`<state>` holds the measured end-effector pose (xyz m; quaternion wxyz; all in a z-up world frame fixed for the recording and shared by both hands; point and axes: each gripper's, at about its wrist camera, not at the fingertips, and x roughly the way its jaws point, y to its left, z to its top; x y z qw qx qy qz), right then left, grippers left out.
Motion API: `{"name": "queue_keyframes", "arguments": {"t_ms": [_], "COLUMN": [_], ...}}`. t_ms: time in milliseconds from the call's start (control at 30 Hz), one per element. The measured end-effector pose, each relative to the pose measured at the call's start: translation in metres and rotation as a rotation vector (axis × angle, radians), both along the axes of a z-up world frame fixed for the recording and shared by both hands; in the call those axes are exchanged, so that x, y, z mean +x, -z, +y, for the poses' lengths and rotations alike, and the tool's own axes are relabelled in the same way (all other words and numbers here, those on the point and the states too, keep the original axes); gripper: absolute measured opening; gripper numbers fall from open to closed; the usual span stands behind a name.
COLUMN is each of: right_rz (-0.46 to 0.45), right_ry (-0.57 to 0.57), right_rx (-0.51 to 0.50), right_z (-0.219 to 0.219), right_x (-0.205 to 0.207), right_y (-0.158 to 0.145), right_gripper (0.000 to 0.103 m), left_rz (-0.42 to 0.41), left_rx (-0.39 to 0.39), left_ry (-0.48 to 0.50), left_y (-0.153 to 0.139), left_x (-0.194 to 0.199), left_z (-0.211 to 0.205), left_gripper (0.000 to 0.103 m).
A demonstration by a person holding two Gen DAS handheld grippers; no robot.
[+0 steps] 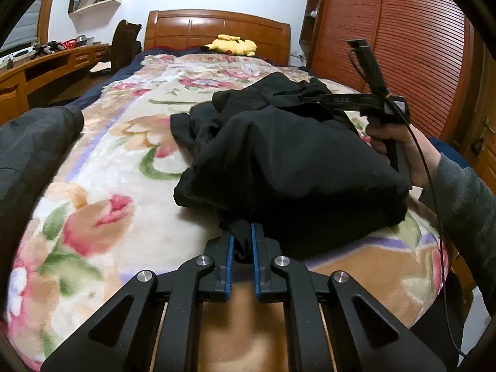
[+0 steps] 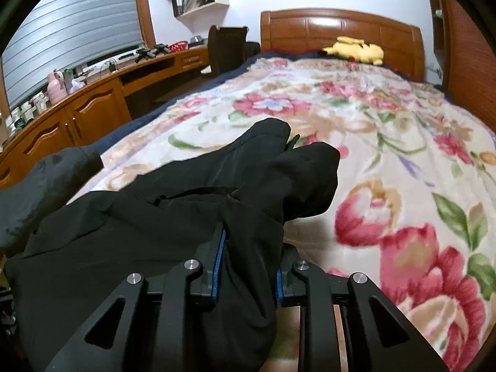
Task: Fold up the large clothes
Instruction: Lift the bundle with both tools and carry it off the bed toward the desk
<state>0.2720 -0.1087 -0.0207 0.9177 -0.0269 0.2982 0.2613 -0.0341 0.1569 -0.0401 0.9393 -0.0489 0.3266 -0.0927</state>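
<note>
I find the black garment (image 1: 288,161) bunched mid-frame on the floral blanket (image 1: 108,161). My left gripper (image 1: 242,238) pinches a thin edge; my right gripper (image 2: 248,248) clamps a thick fold. The fabric looks soft, limp and light, so I judge hems and corners the best holds.

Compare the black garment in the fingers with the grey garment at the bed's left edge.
The black garment is bunched in a raised heap mid-bed; the grey garment lies flatter at the edge. The black one is pinched by the left gripper and the right gripper; the grey one is untouched. The black is darker. Both rest on the floral blanket.
</note>
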Motion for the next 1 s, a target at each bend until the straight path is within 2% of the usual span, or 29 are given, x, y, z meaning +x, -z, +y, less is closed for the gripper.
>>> {"name": "queue_keyframes", "arguments": {"t_ms": [333, 500, 867, 1000], "right_rz": [-0.084, -0.124, -0.22, -0.235], "right_ry": [-0.039, -0.066, -0.117, -0.135], "right_rx": [-0.051, -0.083, -0.111, -0.064], "right_z": [0.008, 0.025, 0.096, 0.129], "right_x": [-0.036, -0.05, -0.072, -0.077], "right_y": [-0.018, -0.035, -0.086, -0.102], "right_gripper": [0.022, 0.021, 0.021, 0.021], "left_rz": [-0.098, -0.153, -0.234, -0.257], "left_rx": [0.033, 0.061, 0.15, 0.164], "left_ry": [-0.058, -0.093, -0.205, -0.273], "left_y": [-0.02, -0.037, -0.087, -0.096], "left_x": [-0.025, -0.037, -0.041, -0.044], "left_z": [0.017, 0.035, 0.123, 0.161], "left_gripper": [0.008, 0.008, 0.007, 0.007]}}
